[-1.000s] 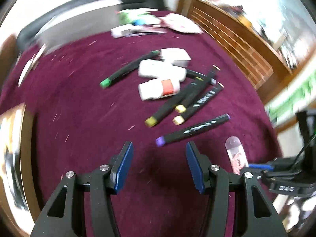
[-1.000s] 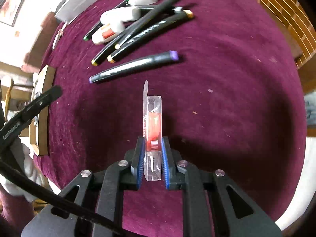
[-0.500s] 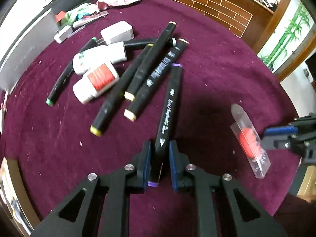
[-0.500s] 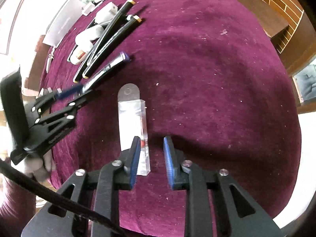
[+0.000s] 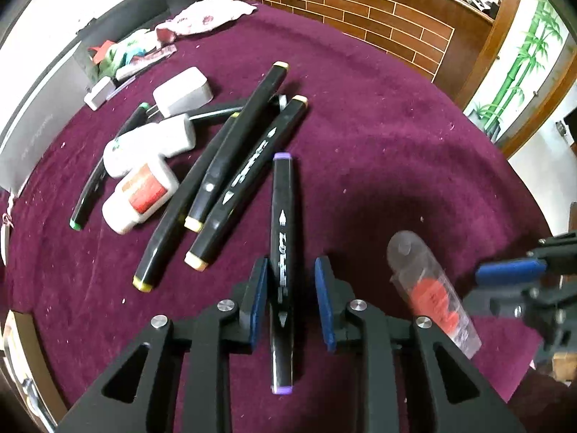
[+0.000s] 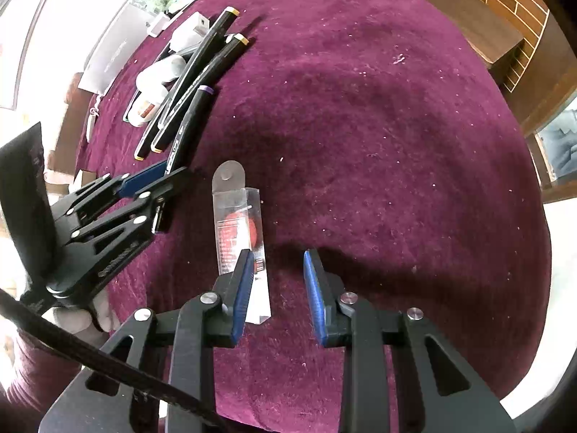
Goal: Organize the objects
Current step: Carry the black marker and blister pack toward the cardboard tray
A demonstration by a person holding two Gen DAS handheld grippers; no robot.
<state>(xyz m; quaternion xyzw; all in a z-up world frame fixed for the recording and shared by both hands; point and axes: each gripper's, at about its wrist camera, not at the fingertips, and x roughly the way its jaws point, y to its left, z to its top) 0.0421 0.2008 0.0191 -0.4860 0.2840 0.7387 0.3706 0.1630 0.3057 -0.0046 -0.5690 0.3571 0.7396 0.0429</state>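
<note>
Markers lie on the purple table (image 5: pixel 378 151). We see our left gripper (image 5: pixel 291 299) with its pads spread apart, one on each side of the purple-capped marker (image 5: pixel 282 238). The pads do not squeeze it. The marker lies flat on the table, just beside three yellow-capped markers (image 5: pixel 230 180). Two white bottles (image 5: pixel 144 166) sit near them. Our right gripper (image 6: pixel 276 294) is wide apart too. The clear packet with the red thing inside (image 6: pixel 239 231) lies on the table, and its near end is by the left pad of that gripper.
</note>
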